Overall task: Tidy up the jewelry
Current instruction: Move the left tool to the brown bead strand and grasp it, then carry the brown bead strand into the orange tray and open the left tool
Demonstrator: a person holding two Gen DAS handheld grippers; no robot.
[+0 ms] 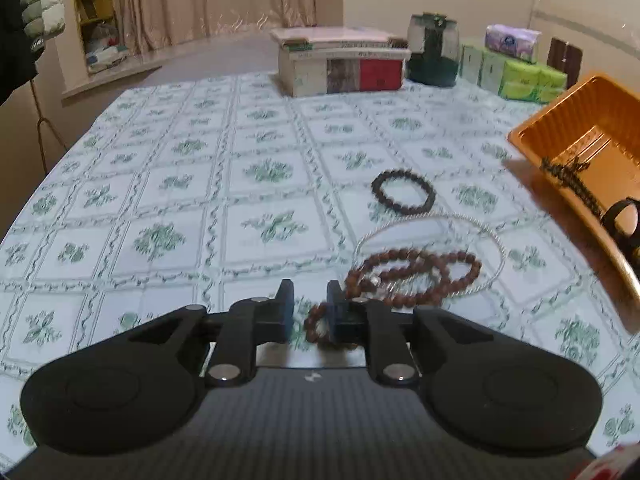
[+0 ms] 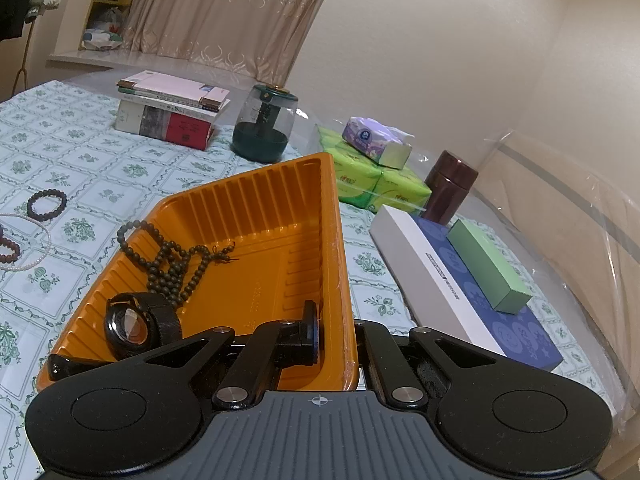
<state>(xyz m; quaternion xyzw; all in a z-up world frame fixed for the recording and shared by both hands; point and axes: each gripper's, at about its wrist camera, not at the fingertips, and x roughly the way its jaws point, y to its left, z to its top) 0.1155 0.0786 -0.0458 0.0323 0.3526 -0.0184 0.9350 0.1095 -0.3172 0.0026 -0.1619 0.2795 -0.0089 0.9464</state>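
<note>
Left fingers (image 1: 287, 308) parted beside brown beads (image 1: 416, 276); right fingers (image 2: 314, 332) clamp tray wall (image 2: 342, 280)

Orange tray (image 2: 256, 216) is looking like glossy ribbed plastic. Tablecloth (image 1: 168, 184) is showing a smooth, slightly shiny printed surface. Brown bead strand (image 1: 412, 276) is looking matt, wood-like; pearl necklace (image 1: 494, 240) is gleaming w/ pearly sheen. Watch (image 2: 132, 326) face is reflecting light, strap looking matt.

A watch (image 2: 138, 326) and prayer beads (image 2: 176, 268) lay in the tray (image 2: 264, 216), three bracelets (image 1: 404, 192) on the tablecloth (image 1: 180, 184) to its left.
</note>
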